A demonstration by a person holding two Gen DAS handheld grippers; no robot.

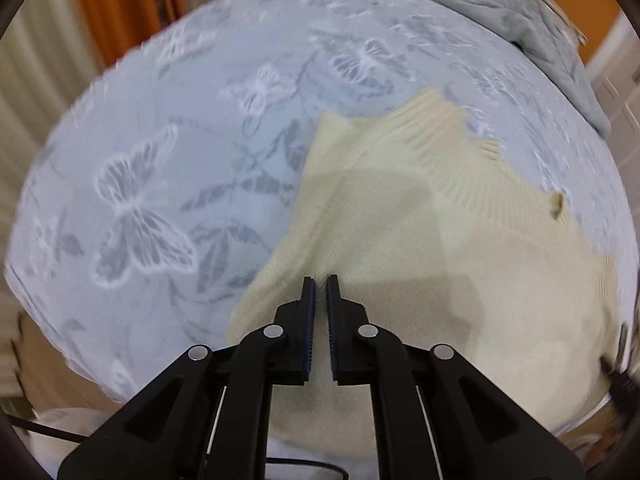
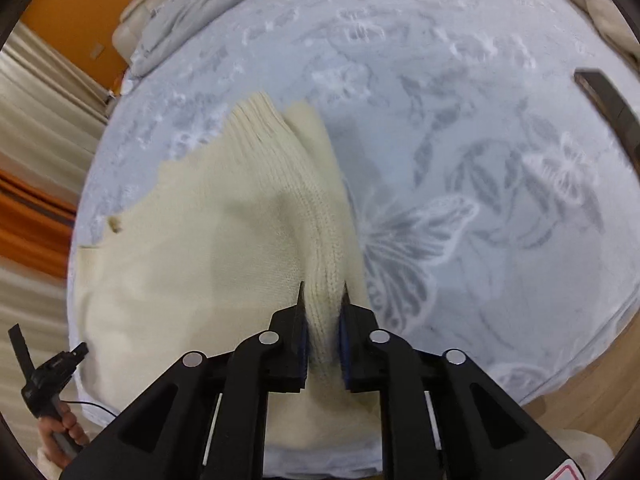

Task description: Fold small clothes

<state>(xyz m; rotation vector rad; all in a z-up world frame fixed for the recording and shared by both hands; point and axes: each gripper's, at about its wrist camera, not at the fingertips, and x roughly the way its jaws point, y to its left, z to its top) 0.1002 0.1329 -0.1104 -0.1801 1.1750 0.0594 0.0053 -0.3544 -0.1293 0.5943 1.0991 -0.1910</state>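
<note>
Sweater (image 2: pixel 192 264), cream and knitted, is spread flat on the near part of a bed (image 2: pixel 500 168) covered with a pale butterfly-print sheet. A thick fold at its right edge is clamped between the jaws of the right gripper (image 2: pixel 322 294). The left gripper (image 1: pixel 320 284) is pressed down on the left part of the sweater, its jaws drawn almost together; whether cloth is pinched there cannot be told. A grey quilt (image 1: pixel 520 8) is bunched at the far end.

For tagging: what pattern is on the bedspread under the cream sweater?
Pale blue-grey bedspread with white and grey butterflies and leaves; clearest in the right wrist view.
</note>
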